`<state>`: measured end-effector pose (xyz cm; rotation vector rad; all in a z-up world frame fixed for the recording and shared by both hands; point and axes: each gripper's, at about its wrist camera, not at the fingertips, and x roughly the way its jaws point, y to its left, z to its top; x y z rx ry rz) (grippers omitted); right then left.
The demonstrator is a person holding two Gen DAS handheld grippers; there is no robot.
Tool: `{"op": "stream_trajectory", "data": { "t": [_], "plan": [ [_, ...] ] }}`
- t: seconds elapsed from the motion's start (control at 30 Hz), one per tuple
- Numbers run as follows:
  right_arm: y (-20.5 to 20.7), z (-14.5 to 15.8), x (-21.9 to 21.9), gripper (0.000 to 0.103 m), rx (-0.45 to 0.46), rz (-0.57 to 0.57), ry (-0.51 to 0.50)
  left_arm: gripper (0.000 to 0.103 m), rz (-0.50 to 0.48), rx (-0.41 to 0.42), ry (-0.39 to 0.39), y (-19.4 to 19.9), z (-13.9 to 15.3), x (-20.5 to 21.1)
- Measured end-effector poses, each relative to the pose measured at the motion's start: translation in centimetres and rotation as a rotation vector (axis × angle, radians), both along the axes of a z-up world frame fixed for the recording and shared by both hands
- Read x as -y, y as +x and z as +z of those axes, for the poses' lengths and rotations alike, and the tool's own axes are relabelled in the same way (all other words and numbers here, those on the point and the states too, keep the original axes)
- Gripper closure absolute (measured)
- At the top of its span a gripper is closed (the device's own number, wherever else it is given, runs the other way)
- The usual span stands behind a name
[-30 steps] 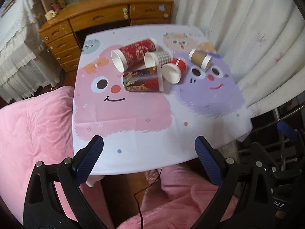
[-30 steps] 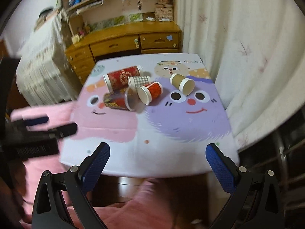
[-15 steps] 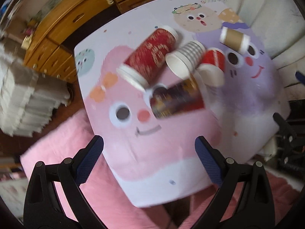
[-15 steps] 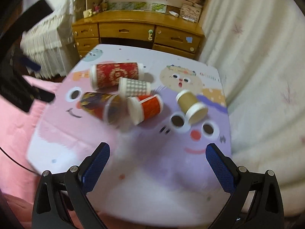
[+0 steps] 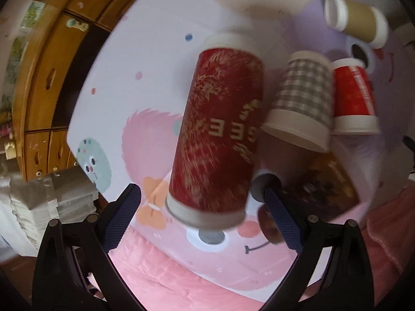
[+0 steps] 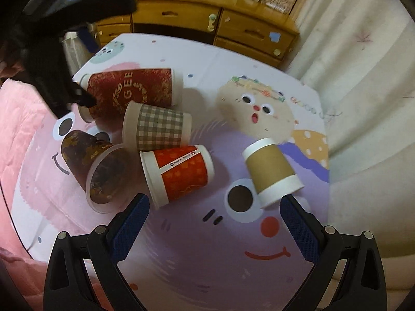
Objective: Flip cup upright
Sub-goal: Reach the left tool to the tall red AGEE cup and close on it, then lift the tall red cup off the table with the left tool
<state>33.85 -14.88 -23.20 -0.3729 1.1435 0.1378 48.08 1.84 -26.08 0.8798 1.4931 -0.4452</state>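
Note:
Several paper cups lie on their sides on the cartoon tablecloth [image 6: 212,259]. A tall dark red cup [image 5: 218,134] [image 6: 129,90] lies between the fingers of my open left gripper [image 5: 202,207], its rim end nearest the camera; the jaws do not touch it. Beside it lie a checked cup [image 5: 303,101] [image 6: 158,127], a red-orange cup [image 5: 352,98] [image 6: 179,173], a dark patterned cup [image 6: 96,165] and a brown cup [image 6: 272,171]. My right gripper [image 6: 212,215] is open and empty, above the table between the red-orange and brown cups.
A wooden dresser [image 6: 233,28] stands behind the table. White curtains [image 6: 363,77] hang on the right. Pink bedding [image 6: 18,129] lies along the table's left and near sides. The left gripper's body [image 6: 52,51] shows at the right wrist view's upper left.
My left gripper has moved down close around the tall dark red cup. My right gripper has moved in nearer the red-orange and brown cups. The cups have not moved.

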Motion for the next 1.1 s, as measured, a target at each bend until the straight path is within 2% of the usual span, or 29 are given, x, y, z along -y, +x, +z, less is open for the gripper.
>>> {"op": "stream_trajectory", "data": {
  "t": [0.2,0.27,0.33,0.43,0.5,0.57,0.7,0.83,0.9,1.0,1.1],
  "plan": [
    [0.1,-1.7,0.3,0.001,-0.043,0.001,-0.013,0.007,-0.006,-0.051,-0.003,2.5,-3.2,0.2],
    [0.2,-2.0,0.8,0.001,-0.054,-0.016,-0.008,0.015,-0.004,-0.063,-0.010,3.0,-3.9,0.2],
    [0.1,-2.1,1.4,0.001,-0.059,-0.032,-0.007,0.024,-0.006,-0.082,-0.030,2.7,-4.1,0.0],
    [0.2,-1.9,2.0,0.001,-0.048,-0.054,-0.013,0.024,-0.030,-0.072,-0.061,3.0,-3.7,0.0],
    [-0.1,-1.6,2.4,0.001,-0.046,-0.070,-0.016,0.025,-0.039,-0.032,-0.070,2.7,-2.7,-0.7],
    [-0.5,-1.2,2.6,0.001,-0.041,-0.079,-0.008,0.026,-0.030,0.032,-0.076,2.9,-1.5,-1.1],
    [-1.7,0.2,2.3,0.001,-0.011,-0.072,-0.002,0.028,0.001,0.171,-0.136,3.2,2.1,-2.2],
    [-3.3,2.0,1.3,0.001,0.032,-0.057,-0.019,0.036,0.052,0.283,-0.220,2.0,6.9,-3.5],
    [-4.7,3.1,0.7,0.001,0.063,-0.049,-0.021,0.036,0.071,0.335,-0.260,0.3,9.5,-4.1],
    [-7.2,5.0,-0.5,0.001,0.104,-0.043,-0.025,0.036,0.085,0.390,-0.320,-4.3,13.5,-4.1],
    [-10.1,6.8,-1.5,0.001,0.138,-0.045,-0.012,0.036,0.102,0.400,-0.374,-8.5,16.8,-4.6]
  ]
}}
